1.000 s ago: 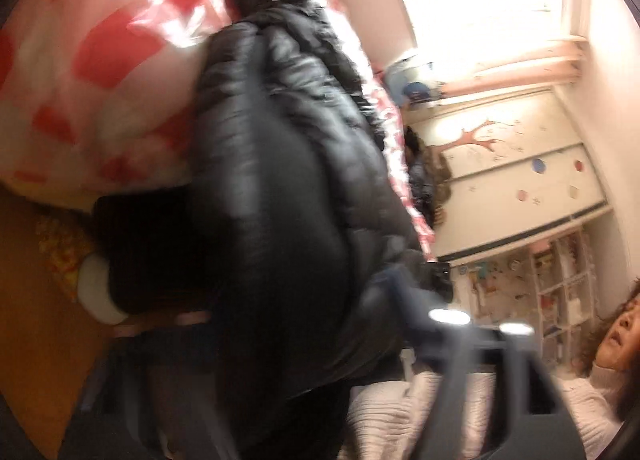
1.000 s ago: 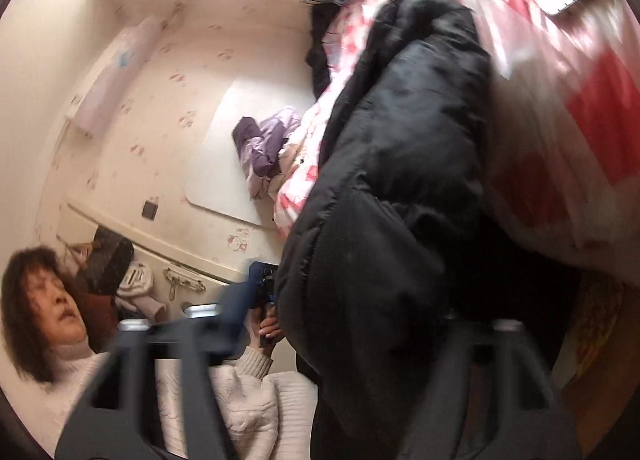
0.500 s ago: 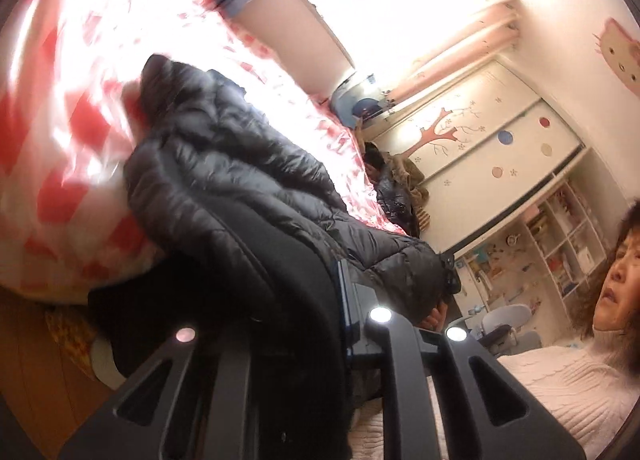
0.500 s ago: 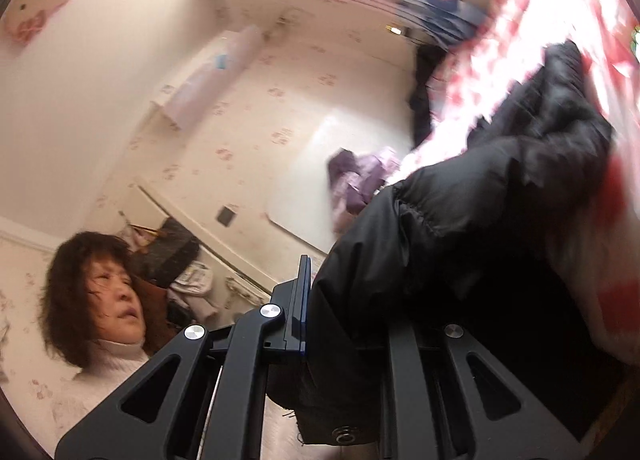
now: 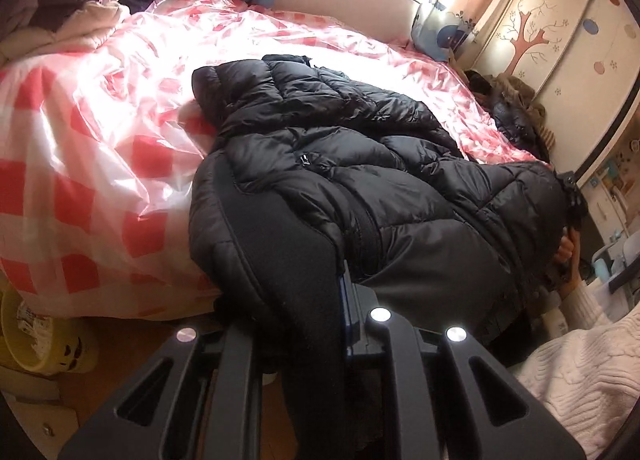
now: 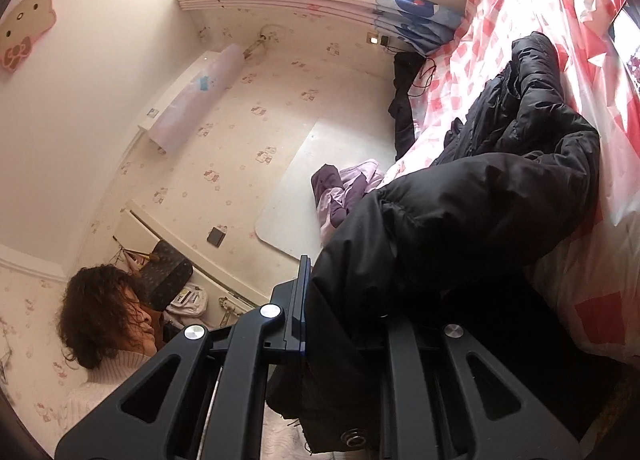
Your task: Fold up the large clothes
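One black quilted puffer jacket (image 5: pixel 360 164) lies across the bed's glossy pink-and-white checked cover (image 5: pixel 80 180), collar toward 11 o'clock in the left wrist view, hem end overhanging the bed edge toward the person.

Left gripper (image 5: pixel 320 324): jaws clamped on a black fold of the jacket's near edge at 6 o'clock. Right gripper (image 6: pixel 344 324): jaws likewise closed on jacket fabric, which bulges up and out between them toward 1 o'clock.

Handling, judged: light for its bulk, soft, springy; slick shell on a slick cover, so likely to slide and puff open again. Best held at seams or hem corners, not mid-panel.

Count: one jacket, two grippers.
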